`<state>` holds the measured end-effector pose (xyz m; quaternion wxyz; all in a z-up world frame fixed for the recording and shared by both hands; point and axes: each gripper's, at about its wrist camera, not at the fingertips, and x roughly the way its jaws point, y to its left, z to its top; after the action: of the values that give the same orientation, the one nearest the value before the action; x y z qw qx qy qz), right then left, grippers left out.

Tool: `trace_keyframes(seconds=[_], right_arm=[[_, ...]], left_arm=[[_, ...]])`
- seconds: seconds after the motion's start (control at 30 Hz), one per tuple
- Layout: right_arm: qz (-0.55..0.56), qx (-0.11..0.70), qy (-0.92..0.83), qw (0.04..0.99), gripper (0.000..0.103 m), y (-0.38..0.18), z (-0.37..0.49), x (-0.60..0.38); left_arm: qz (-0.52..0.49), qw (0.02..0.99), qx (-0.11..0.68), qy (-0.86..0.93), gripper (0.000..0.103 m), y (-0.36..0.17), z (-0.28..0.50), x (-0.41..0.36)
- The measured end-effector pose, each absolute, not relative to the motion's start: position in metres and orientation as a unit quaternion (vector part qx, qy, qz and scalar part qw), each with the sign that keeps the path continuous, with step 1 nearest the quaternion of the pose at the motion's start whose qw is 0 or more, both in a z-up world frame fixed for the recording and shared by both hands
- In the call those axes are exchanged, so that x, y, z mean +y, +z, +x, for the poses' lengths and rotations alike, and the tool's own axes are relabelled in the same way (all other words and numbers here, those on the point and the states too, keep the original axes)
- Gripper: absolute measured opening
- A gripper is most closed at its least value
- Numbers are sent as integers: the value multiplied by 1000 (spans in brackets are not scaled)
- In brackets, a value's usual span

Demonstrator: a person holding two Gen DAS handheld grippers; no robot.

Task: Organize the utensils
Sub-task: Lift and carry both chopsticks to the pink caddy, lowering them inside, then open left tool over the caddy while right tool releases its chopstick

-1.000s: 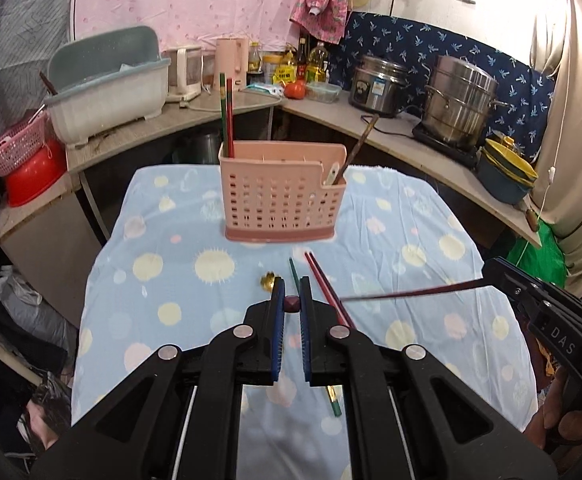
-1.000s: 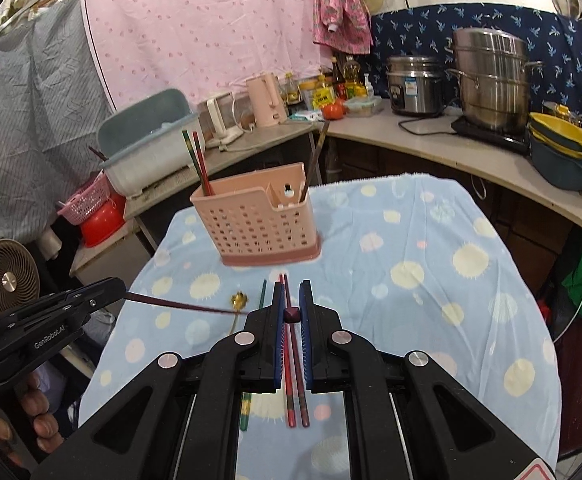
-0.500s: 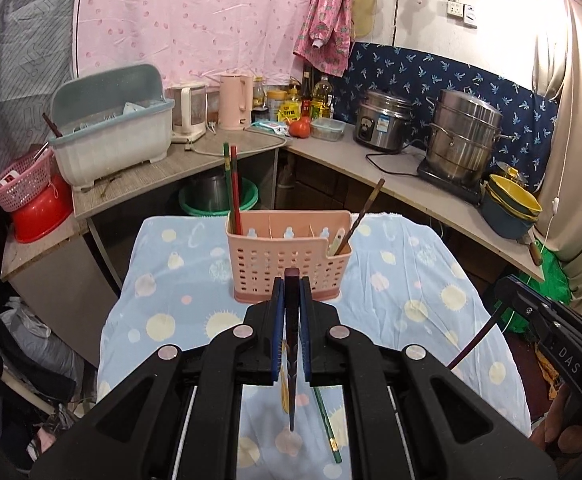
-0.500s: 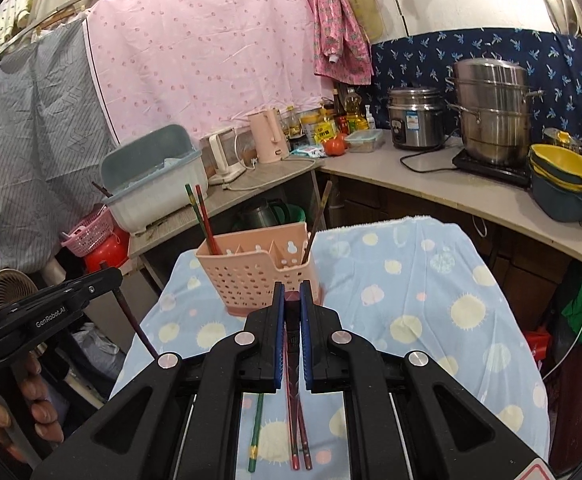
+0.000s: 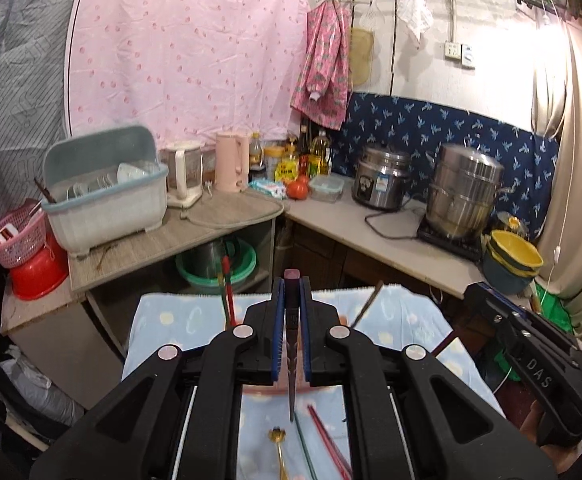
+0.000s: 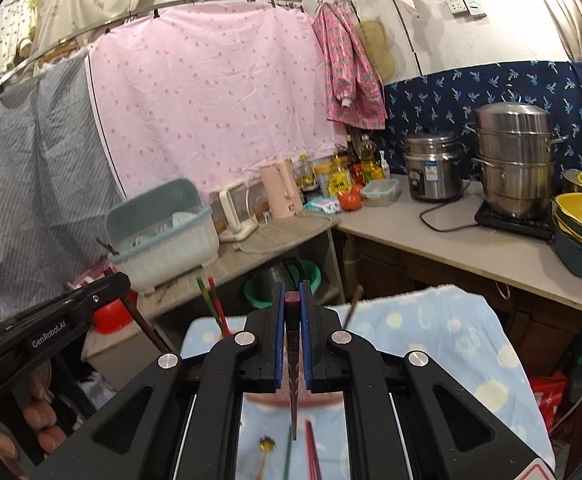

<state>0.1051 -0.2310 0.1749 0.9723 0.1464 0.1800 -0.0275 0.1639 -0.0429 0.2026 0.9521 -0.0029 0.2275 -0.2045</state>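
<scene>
Above the table's (image 5: 411, 320) near half, both tongs (image 5: 291, 308) (image 6: 292, 308) each clench an upright chopstick (image 5: 291, 344) (image 6: 292, 344)

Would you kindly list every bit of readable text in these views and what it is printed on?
"GenRobot.AI": side of the left gripper, seen from the right wrist.
"DAS": side of the right gripper, seen from the left wrist.
Labels on the bottles and rice cooker: too blurred.

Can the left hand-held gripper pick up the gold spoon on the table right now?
Probably not: the left hand-held gripper is shut on a dark chopstick and raised above the gold spoon, so it must first set that down.
</scene>
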Motion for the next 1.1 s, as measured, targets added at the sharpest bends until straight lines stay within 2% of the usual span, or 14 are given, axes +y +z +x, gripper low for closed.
trace_keyframes(seconds=[0.23,0.37,0.47,0.77,0.93,1.0,1.03,1.07,1.1], right_arm=[[169,139,-28,975,7,203,153,-233],[191,130,-27,973,7,197,181,-236],[202,135,-27,970,7,180,200,-237],[197,209,-35,957,7,102,228,-233],[202,231,-43,951,10,79,227,-239],[200,230,-53,951,19,77,223,-241],[200,228,-60,951,41,77,220,-242],[201,221,-70,952,62,78,215,-244],[204,213,-75,953,65,80,210,-246]], left_arm=[[-23,962,177,-207,7,241,199,-51],[-41,963,165,-211,7,238,225,-52],[-50,961,173,-208,7,218,246,-55],[-42,947,264,-179,7,127,282,-51],[-40,943,287,-165,8,103,284,-44],[-34,945,288,-153,13,98,281,-43],[-30,946,289,-145,21,98,280,-43],[-24,947,290,-133,42,96,278,-43],[-21,950,287,-123,58,96,276,-42]])
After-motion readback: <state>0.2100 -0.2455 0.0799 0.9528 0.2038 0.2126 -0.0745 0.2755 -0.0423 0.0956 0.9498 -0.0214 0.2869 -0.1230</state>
